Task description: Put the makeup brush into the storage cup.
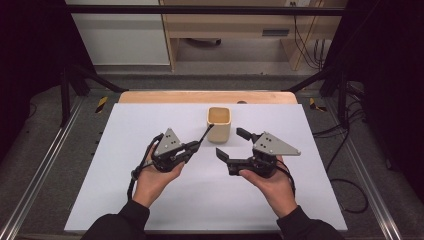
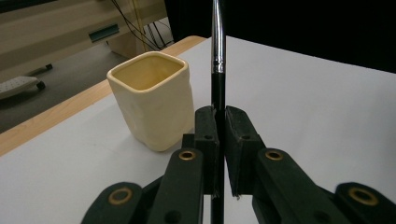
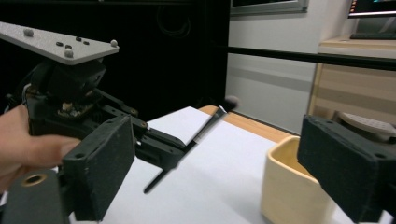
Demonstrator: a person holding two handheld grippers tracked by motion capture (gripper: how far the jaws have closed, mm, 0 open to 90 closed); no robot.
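Observation:
A cream square cup [image 1: 219,124] stands empty at the far middle of the white mat [image 1: 150,200]. My left gripper [image 1: 192,147] is shut on a thin black brush [image 1: 205,134] with a chrome ferrule, whose tip slants up toward the cup's left side. In the left gripper view the brush [image 2: 218,46] rises between the closed jaws of that gripper [image 2: 219,126], just right of the cup [image 2: 152,100]. My right gripper [image 1: 233,144] stands open right of the cup with nothing between its jaws. The right gripper view looks between its own jaws [image 3: 224,163] at the cup [image 3: 289,186], the brush [image 3: 205,128] and the left gripper [image 3: 159,151].
The mat covers a wooden table whose far edge [image 1: 207,96] shows behind the cup. Black frame rails [image 1: 75,80] flank the table. Cables [image 1: 345,150] lie on the floor at the right, and a wooden cabinet [image 1: 240,25] stands beyond.

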